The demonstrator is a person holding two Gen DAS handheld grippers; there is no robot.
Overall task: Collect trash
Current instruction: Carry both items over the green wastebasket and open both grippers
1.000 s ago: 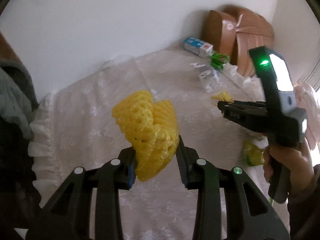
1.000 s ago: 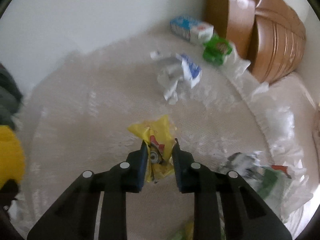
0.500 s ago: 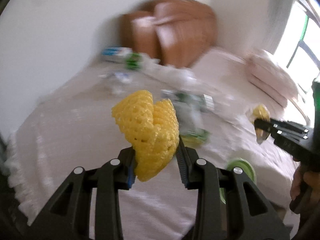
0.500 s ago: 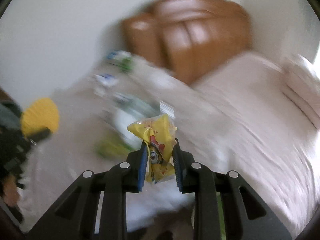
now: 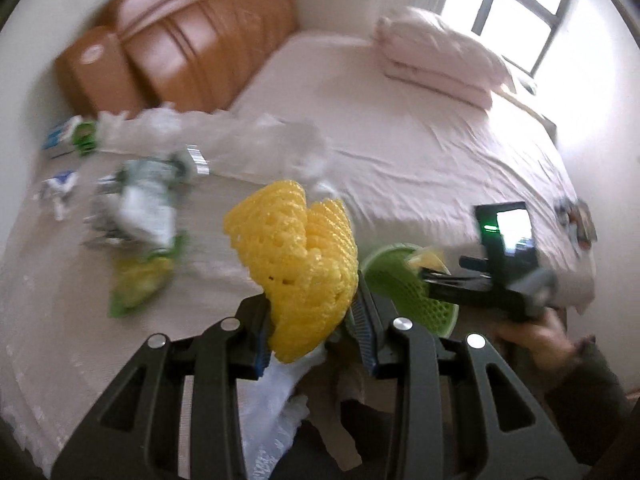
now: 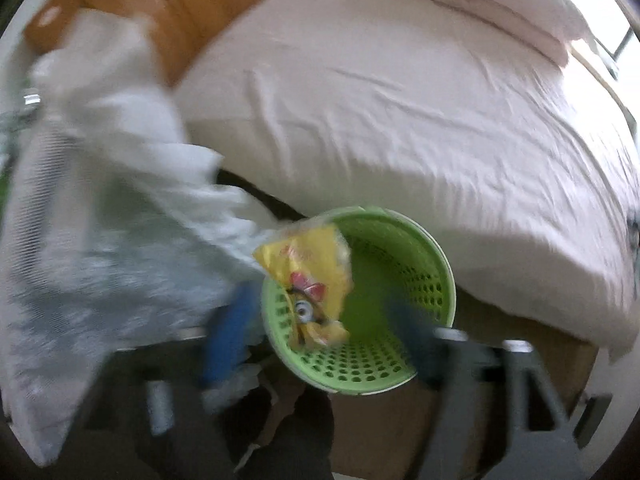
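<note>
A yellow foam fruit net (image 5: 296, 256) is pinched between the fingers of my left gripper (image 5: 312, 320), which is shut on it above the table edge. To its right stands a green perforated basket (image 5: 400, 292) on the floor by the bed. My right gripper (image 6: 320, 332) points down over that basket (image 6: 444, 272); its jaws are opening, blurred, with the blue pads wide apart. A yellow snack wrapper (image 6: 316, 280) hangs loose between them above the basket mouth, with neither pad touching it. In the left wrist view the right gripper (image 5: 452, 280) shows at the basket rim.
Several wrappers (image 5: 136, 216) and a green-yellow packet (image 5: 136, 284) lie on the lace-covered table (image 5: 60, 320). A clear plastic bag (image 5: 248, 140) lies at its far edge. A bed (image 6: 400, 120) with a folded quilt (image 5: 436, 56) and a brown headboard (image 5: 180, 48) lies behind the basket.
Both grippers swung from over the table towards the bed and the green basket. The right jaws opened and let go of the yellow wrapper. The left still holds the foam net.
</note>
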